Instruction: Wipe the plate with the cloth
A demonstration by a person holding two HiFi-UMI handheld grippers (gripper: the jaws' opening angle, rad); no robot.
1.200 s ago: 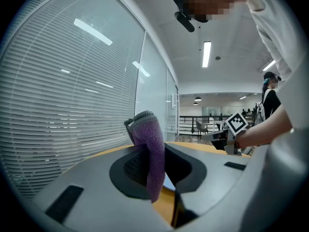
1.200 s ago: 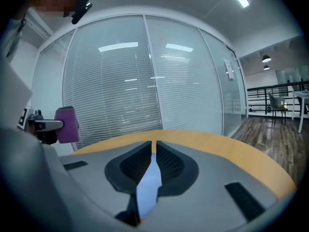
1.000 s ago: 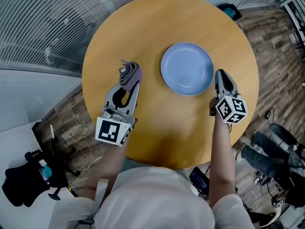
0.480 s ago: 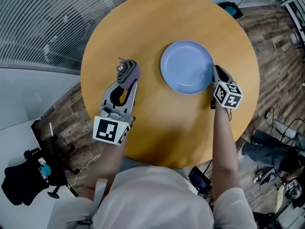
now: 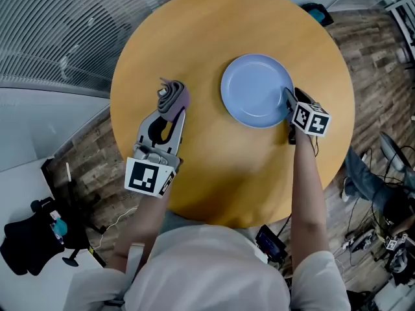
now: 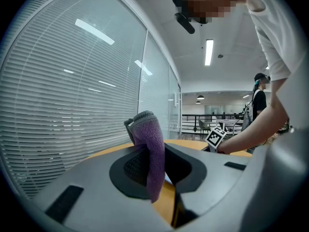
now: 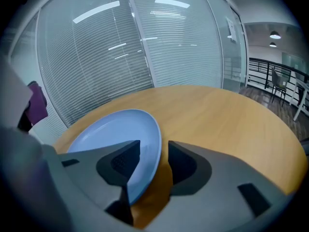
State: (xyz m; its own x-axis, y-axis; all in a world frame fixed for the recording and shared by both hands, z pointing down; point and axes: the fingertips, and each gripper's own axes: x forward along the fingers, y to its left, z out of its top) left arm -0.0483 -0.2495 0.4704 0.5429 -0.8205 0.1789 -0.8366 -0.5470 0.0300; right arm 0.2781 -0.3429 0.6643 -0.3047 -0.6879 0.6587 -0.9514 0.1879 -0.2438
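A pale blue plate (image 5: pixel 254 88) lies right of centre on the round wooden table (image 5: pixel 214 167). My right gripper (image 5: pixel 289 102) is at the plate's right edge, open, one jaw over the plate and one outside it. In the right gripper view the plate's rim (image 7: pixel 155 144) passes between the jaws with a gap on the outer side. My left gripper (image 5: pixel 172 114) hovers left of the plate, shut on a purple and grey cloth (image 5: pixel 173 96). The cloth (image 6: pixel 148 149) stands bunched up between the jaws in the left gripper view, where the right gripper's marker cube (image 6: pixel 216 137) also shows.
The table stands beside a curved glass wall with blinds (image 5: pixel 58 37). A blue object (image 5: pixel 314 13) sits on the floor beyond the table's far right edge. A black bag (image 5: pixel 29 248) lies on the floor at left, and cables (image 5: pixel 382 238) lie at right.
My right gripper has moved forward and left from beside the plate until its jaws straddle the plate's right rim. The left gripper with the cloth has barely shifted.
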